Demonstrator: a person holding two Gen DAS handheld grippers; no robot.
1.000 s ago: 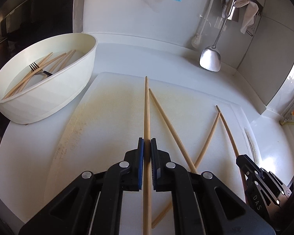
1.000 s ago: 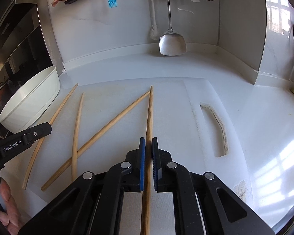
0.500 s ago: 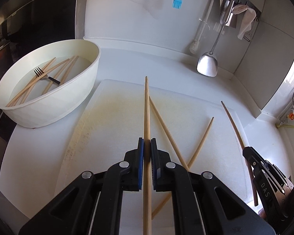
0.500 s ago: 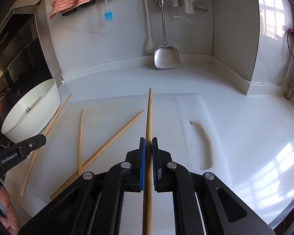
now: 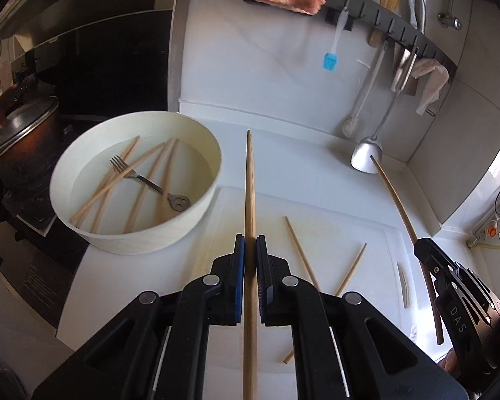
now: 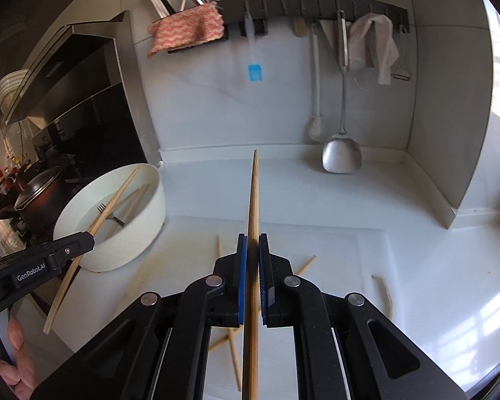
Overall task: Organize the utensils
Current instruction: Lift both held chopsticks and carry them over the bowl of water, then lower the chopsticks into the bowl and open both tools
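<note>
Two chopsticks are up off the board, one in each gripper. Far left, a dark lidded pot point(image 5: 20, 140) sits beside the white tub point(image 5: 135, 238), which holds several chopsticks point(image 5: 143, 183) and a fork point(image 5: 146, 183). Just right of the tub, the left gripper point(image 5: 250, 246) has its blue pads pinched tight on a wooden chopstick point(image 5: 250, 183) pointing straight ahead, above the white cutting board point(image 5: 333, 226). Two loose chopsticks point(image 5: 300, 250) lie crossed on that board between the grippers. Further right, the right gripper point(image 6: 252, 243) is likewise clamped narrow on its own chopstick point(image 6: 254, 193), held over the board's right part. Behind it a metal spatula point(image 6: 341, 156) hangs from the wall rail point(image 6: 316, 8), its blade down at the counter point(image 6: 450, 266).
</note>
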